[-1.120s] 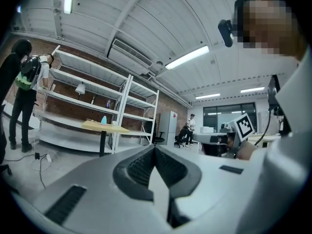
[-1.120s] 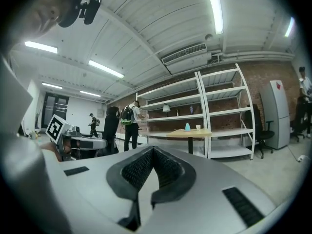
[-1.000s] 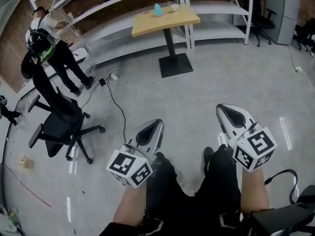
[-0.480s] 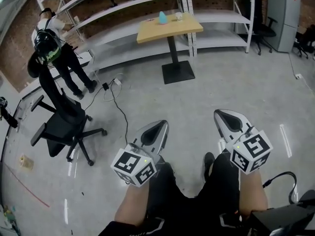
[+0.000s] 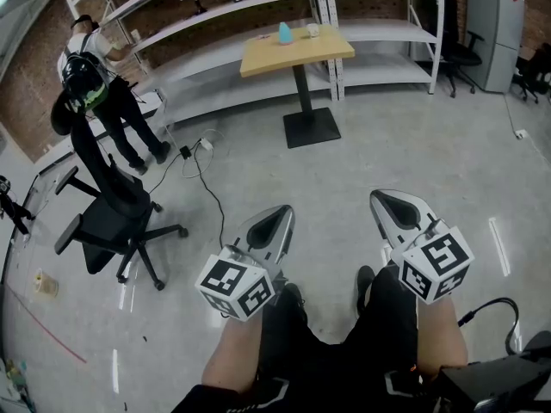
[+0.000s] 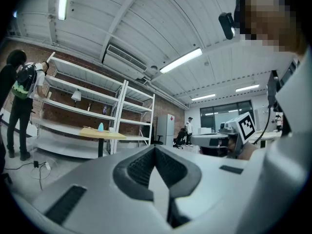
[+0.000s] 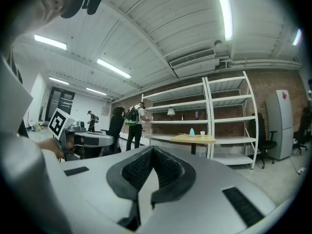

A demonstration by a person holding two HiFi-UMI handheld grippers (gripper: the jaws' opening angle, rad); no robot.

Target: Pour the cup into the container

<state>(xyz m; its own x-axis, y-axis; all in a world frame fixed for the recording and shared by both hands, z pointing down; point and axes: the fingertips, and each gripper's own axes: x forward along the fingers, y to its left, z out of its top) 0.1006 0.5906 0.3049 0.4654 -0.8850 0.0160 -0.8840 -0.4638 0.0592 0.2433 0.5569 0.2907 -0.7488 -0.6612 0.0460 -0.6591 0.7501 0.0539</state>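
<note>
- Head view: the left tool (image 5: 281, 212), a grey-white unit with a square-marker cube at its rear, is held above the grey concrete floor (image 5: 362, 144), ahead of the operator's knees. Its jaws are pressed together.
- Head view: the right tool (image 5: 380, 197), of the same build, is held level with the left one and apart from it. Its jaws are also pressed together.
- Head view: the light wooden counter on a black pedestal (image 5: 331, 46) stands far ahead of both tools, in front of the white metal shelving (image 5: 392, 34). The small white cup (image 5: 312, 29) stands upright on its top. The light-blue tapered container (image 5: 285, 32) stands near the cup, to its left, not touching it.
- Head view: at the left are a black office chair (image 5: 108, 222) and a person in dark clothing with a backpack (image 5: 90, 93), who faces the shelving.
- Left gripper view: the left tool (image 6: 155, 152) has both jaws closed against each other with nothing between them. The counter (image 6: 117, 135) shows far off at the left, carrying the container (image 6: 100, 126). The right tool (image 6: 210, 138) shows at the right.
- Right gripper view: the right tool (image 7: 153, 152) has its jaws closed on nothing. The counter (image 7: 183, 138) stands far ahead, with the container (image 7: 191, 132) and the cup (image 7: 202, 133) on it.
</note>
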